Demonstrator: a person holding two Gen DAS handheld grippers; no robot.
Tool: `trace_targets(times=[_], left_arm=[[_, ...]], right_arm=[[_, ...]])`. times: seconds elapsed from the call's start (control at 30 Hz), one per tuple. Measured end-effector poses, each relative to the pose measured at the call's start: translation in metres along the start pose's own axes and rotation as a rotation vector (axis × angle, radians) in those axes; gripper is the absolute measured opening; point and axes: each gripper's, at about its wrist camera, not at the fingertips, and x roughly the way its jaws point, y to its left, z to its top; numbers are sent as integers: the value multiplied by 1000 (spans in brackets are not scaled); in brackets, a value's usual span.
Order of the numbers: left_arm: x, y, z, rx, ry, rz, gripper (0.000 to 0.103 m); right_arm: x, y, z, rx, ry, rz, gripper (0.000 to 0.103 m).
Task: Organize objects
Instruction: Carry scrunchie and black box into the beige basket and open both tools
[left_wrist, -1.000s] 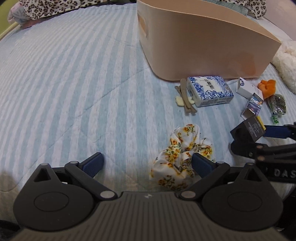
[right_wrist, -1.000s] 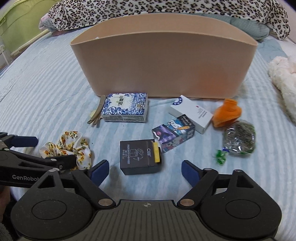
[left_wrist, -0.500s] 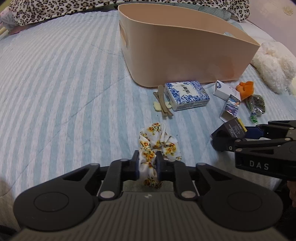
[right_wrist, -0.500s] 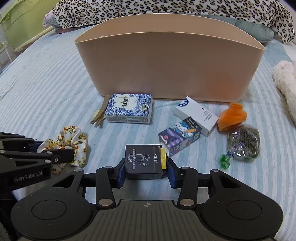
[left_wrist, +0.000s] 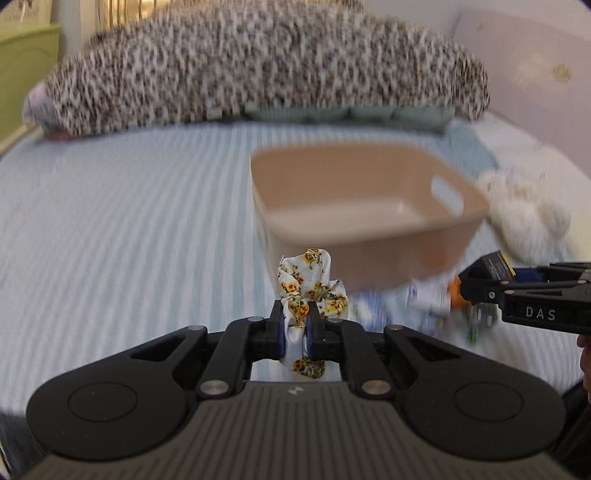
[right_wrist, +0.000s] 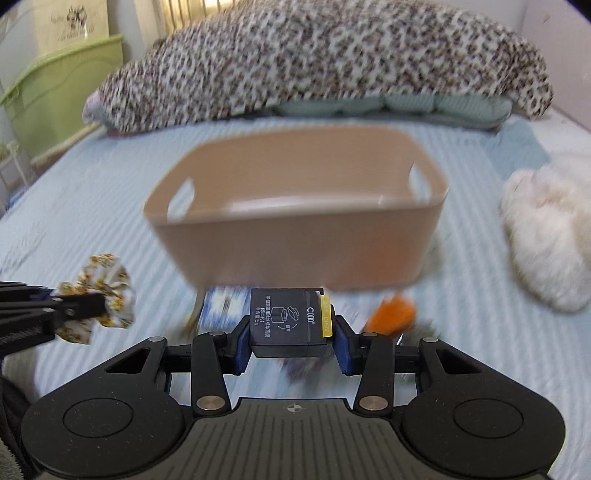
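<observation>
A white floral scrunchie (left_wrist: 312, 295) is pinched in my left gripper (left_wrist: 295, 330), which is shut on it and holds it above the striped bed. From the right wrist view the same scrunchie (right_wrist: 99, 299) hangs at the left edge. My right gripper (right_wrist: 290, 341) is shut on a small black box with a yellow tab (right_wrist: 286, 321); in the left wrist view that black box (left_wrist: 487, 275) shows at the right edge. Beyond both stands a beige plastic basket (right_wrist: 295, 251) with handle slots, its inside showing bare; from the left it is the basket (left_wrist: 369, 251).
Blurred small items lie on the bed before the basket: a blue-white pack (right_wrist: 225, 306), an orange thing (right_wrist: 391, 312). A white fluffy toy (right_wrist: 546, 236) lies right of the basket. A leopard-print duvet (right_wrist: 314, 62) heaps at the bed's head; a green cabinet (right_wrist: 55, 99) stands far left.
Both grippers closed from open, the left on the scrunchie, the right on the black box. Both then rose off the bed and tilted up, so the basket's inside now shows.
</observation>
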Motion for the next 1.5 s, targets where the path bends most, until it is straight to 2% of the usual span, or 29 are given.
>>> trace_targets(times=[0.17,0.3,0.5,0.67,0.8,0.9,0.97,1.0,1.03,1.1,1.23,1.27,1.33,1.43,1.5], left_arm=[[9,-9,44,27,-78,28,12],[37,-21,75,58,-100,57,12],[100,-31,100,71,-23,69,12],[151,-36,91,73,87,86,12],[169,-40,79,87,147,77,13],[167,-41,78,98,150,69,16],[159,-41,81,96,144,64,33],[152,-41,84,90,132,62,50],[145,-42,87,85,115,66,68],[127,-41,90,86,74,70,79],[94,-41,91,105,41,86,83],[86,-40,90,102,32,87,85],[70,-36,87,90,16,87,91],[51,-31,80,74,9,86,93],[44,-27,74,62,21,82,94]], right_arm=[[-5,-16,39,24,-86,-4,41],[3,-26,70,19,-127,-21,41],[44,-36,105,14,-104,-43,41],[85,-41,113,2,-19,-65,41],[106,-41,107,-29,48,-79,41],[115,-41,101,-32,85,-77,41],[114,-41,99,-34,85,-78,41],[111,-40,99,-33,82,-78,43],[107,-40,100,-28,76,-76,51],[94,-41,102,-18,46,-66,55],[59,-40,104,-14,-11,-61,76],[51,-40,103,-17,-18,-59,78],[36,-39,100,-29,-27,-60,87],[16,-40,89,-49,-31,-74,96],[7,-40,82,-55,-19,-85,98]])
